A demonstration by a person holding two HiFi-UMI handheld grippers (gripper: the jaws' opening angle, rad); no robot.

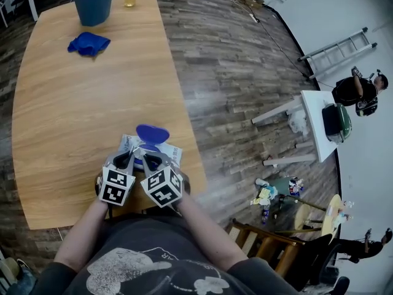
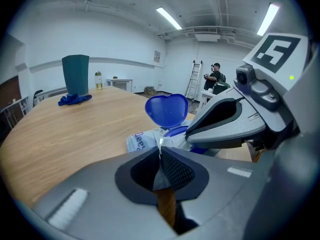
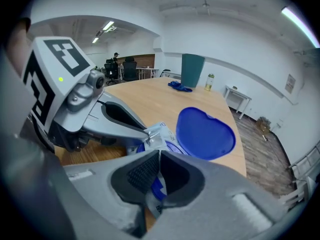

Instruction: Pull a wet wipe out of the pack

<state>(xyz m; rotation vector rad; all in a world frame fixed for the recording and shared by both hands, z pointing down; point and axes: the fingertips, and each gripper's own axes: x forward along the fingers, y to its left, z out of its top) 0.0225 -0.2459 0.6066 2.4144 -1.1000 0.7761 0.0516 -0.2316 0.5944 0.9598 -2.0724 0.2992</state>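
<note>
Left tool (image 2: pixel 160 151) clamped on the pack (image 2: pixel 140 141) edge, right tool (image 3: pixel 159 154) closed at its mouth (lid (image 3: pixel 205 134) flipped up). No wipe showing yet; pull to come.

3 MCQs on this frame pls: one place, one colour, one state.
1. Where is the crumpled blue cloth? A beside the dark teal bin B on a chair C on the floor
2. Colour of the plastic flip lid on the soft white wet-wipe pack? A green B red C blue
3. The left gripper is: A open, empty B shut on the pack's edge C out of view
Answers: 1 A, it lies by the bin; 2 C, blue in all views; 3 B, pads pinch the film.
</note>
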